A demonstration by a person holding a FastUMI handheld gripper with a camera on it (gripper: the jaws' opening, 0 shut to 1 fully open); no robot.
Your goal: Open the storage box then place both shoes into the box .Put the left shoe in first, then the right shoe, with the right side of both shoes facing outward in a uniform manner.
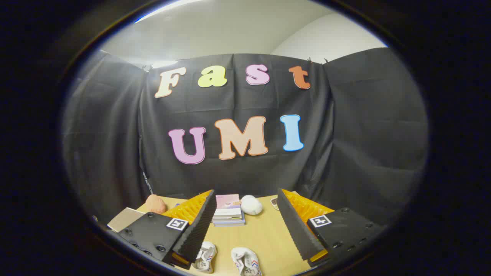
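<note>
My gripper (pixel 245 222) is held high above a wooden table (pixel 264 234), its two ridged black fingers (pixel 199 226) wide apart with nothing between them. Two white shoes with coloured side stripes lie on the table below, between the fingers. One shoe (pixel 205 257) is beside the left finger and the other shoe (pixel 247 262) lies to its right. Both are partly cut off at the near edge.
A stack of books (pixel 229 211) lies farther back between the fingers, with a white plush toy (pixel 251 205) beside it. A pink plush toy (pixel 155 204) and a beige flat box (pixel 124 219) sit at the left. A small patterned object (pixel 274 203) peeks past the right finger.
</note>
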